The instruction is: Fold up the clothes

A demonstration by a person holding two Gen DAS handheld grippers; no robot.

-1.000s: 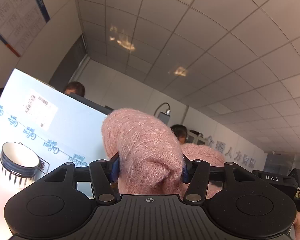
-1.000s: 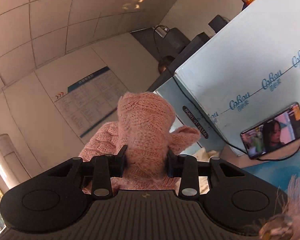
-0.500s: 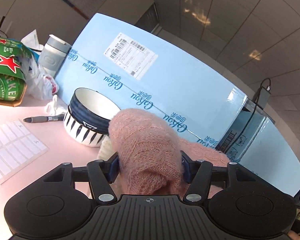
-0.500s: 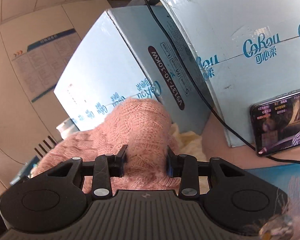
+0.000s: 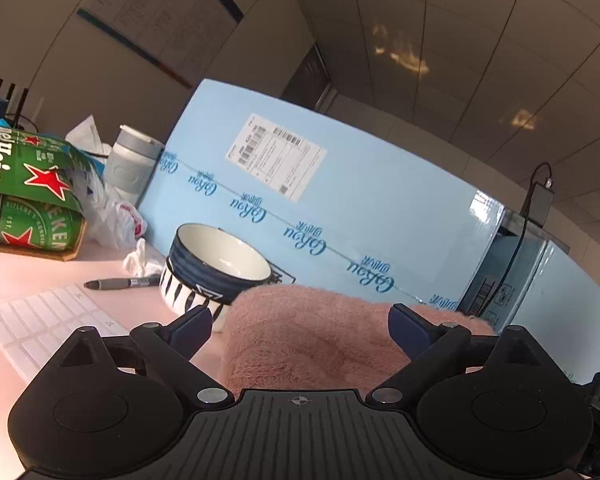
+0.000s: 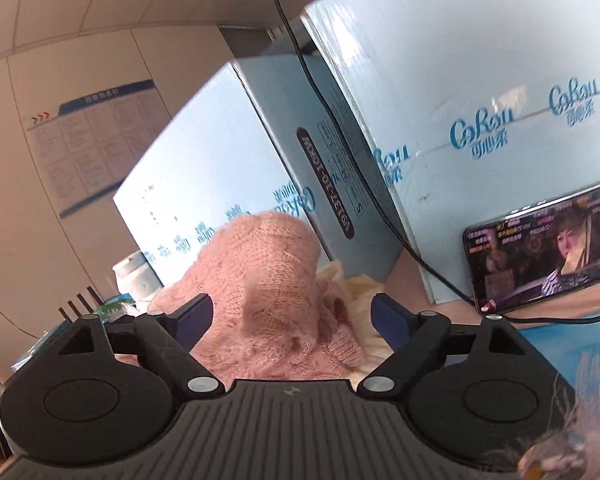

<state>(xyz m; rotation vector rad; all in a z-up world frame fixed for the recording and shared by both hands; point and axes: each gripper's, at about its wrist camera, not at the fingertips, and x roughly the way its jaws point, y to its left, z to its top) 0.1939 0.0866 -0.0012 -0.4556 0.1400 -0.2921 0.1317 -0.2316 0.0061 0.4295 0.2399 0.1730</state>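
Pink fuzzy knitted sweater (image 5: pixel 312 332) sits heaped on the pale pink bench (image 5: pixel 16 276), bunched right in front of both tools, and neither one has hold of it. Left tool (image 5: pixel 300 326): jaws spread wide, the knit mounded in the gap between them with daylight on either side. Right tool (image 6: pixel 292 318): same story, jaws apart, the sweater (image 6: pixel 268 280) rising up between them but not pinched.

Now the risks. Just ahead and to the left of the left tool stands a dark blue striped ceramic bowl (image 5: pixel 216 272), touching or very nearly touching the edge of the knit. My read: drag or flip the fabric that way and the bowl goes with it, or tips. A grey marker pen (image 5: pixel 124 282) and a white sheet of blank labels (image 5: pixel 40 320) lie left of that tool too, easy to sweep along.

On the right side, a black smartphone (image 6: pixel 540 256) leans against a light blue cardboard box (image 6: pixel 480 80), ahead and to the right of the tool, with a black cable (image 6: pixel 340 120) trailing down near the cloth. A wide swing could snag that cable and topple the phone.

And the knit itself is loose and fluffy: a shallow pinch may catch only one layer, so the fold would sag crooked.
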